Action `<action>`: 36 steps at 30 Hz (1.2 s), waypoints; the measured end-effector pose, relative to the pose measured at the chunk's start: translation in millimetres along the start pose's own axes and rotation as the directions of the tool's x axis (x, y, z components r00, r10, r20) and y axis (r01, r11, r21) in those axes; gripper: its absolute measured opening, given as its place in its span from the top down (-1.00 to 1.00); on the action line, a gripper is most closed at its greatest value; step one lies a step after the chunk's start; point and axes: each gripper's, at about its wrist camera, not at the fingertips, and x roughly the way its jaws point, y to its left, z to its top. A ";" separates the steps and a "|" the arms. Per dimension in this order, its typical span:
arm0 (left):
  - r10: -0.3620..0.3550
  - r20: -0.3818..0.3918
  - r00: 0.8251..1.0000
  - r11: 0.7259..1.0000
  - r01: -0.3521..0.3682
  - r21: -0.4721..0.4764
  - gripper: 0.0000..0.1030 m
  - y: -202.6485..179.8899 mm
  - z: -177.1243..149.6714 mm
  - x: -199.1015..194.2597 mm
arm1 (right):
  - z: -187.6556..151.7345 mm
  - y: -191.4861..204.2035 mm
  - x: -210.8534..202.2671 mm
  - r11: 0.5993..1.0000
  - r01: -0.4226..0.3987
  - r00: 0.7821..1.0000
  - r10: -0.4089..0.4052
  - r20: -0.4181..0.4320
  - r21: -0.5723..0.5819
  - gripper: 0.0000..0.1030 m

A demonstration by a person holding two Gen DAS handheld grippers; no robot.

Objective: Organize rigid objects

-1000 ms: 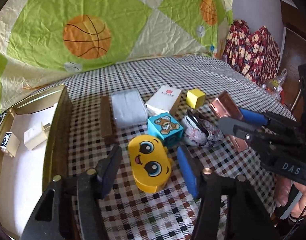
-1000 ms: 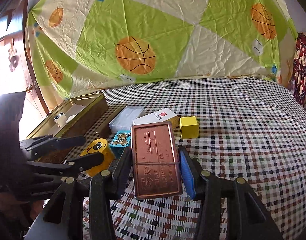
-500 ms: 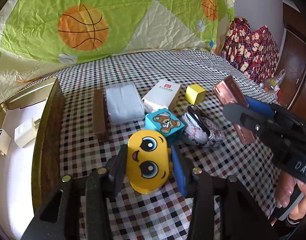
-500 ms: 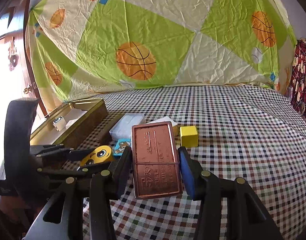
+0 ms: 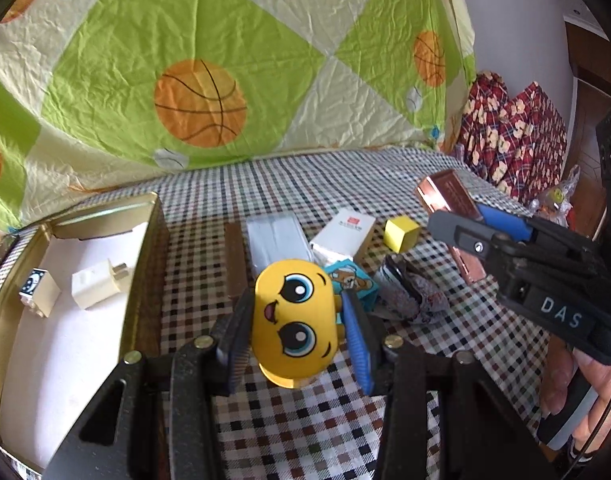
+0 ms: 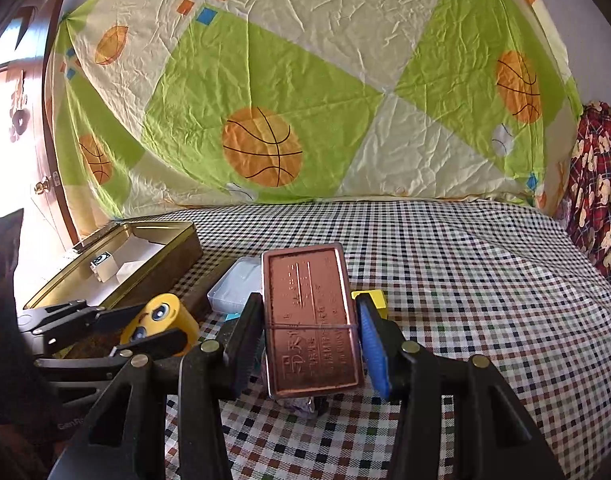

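Comparing with a second ago, we find the left hand-held gripper (image 5: 295, 330), then open around the yellow cartoon-face toy (image 5: 291, 320), now clamped on it and lifted clear of the checked cloth (image 5: 305, 420). We judge it ready for the gold tin (image 5: 145, 264) to its left. The toy is smooth, rounded plastic. Our right hand-held gripper (image 6: 309, 338) clenches a flat, embossed copper tin (image 6: 309, 316).
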 end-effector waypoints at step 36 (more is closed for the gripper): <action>0.095 0.205 0.974 0.995 -0.092 -0.025 0.19 -2.2 -6.0 -36.6 | -1.6 8.9 -24.3 0.998 0.049 0.991 -0.044 0.123 -0.039 0.05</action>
